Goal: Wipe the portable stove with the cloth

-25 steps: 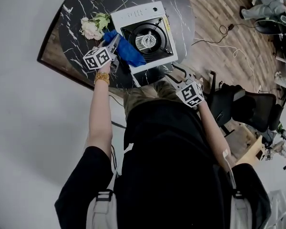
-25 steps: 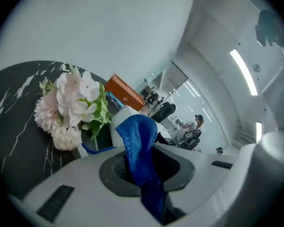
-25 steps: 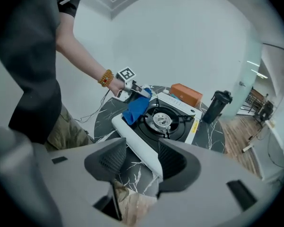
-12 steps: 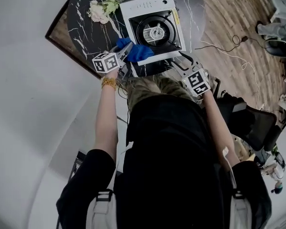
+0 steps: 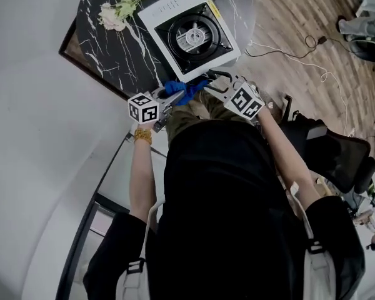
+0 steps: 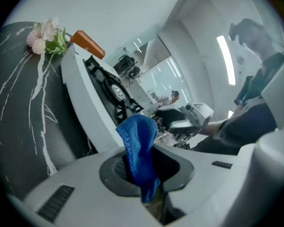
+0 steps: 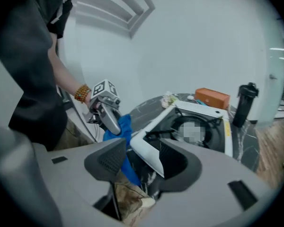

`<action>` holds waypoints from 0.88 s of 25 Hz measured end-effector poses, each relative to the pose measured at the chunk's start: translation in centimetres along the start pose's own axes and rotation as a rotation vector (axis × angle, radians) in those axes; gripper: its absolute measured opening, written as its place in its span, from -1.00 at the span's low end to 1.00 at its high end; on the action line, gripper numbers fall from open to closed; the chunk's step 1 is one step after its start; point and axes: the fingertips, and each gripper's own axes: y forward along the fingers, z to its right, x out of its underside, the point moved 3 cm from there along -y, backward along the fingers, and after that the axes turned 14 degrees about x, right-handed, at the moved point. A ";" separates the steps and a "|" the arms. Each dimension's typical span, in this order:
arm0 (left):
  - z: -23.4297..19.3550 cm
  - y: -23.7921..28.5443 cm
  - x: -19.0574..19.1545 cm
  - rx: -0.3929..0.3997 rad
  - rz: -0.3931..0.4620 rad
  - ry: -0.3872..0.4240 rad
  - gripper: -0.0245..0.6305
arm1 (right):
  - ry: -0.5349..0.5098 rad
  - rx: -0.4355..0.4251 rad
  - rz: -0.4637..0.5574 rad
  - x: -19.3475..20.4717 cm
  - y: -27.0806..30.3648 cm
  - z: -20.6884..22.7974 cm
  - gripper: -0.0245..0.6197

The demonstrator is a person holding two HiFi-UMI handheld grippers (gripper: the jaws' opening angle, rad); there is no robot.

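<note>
The left gripper (image 5: 170, 96) is clenched on the blue cloth (image 5: 186, 90) and holds it bunched just off the near edge of the dark marble table (image 5: 122, 52), beside the front corner of the white stove (image 5: 169, 10). The right gripper (image 5: 212, 83) hovers close by, its jaws spread wide and gripping nothing, and the cloth hangs beside one of them.
</note>
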 end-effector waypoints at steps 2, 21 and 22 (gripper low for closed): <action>3.2 -0.7 -1.4 0.075 0.109 -0.007 -0.75 | -0.049 -0.100 0.075 -2.0 -0.1 -3.4 -0.29; 7.1 -2.4 -9.4 -0.017 0.426 0.140 -0.64 | 0.445 0.249 0.128 0.1 -0.4 3.4 -0.83; 5.6 -3.4 -9.4 -0.074 0.437 0.128 -0.64 | 0.438 0.334 0.066 1.4 -0.2 5.2 -0.83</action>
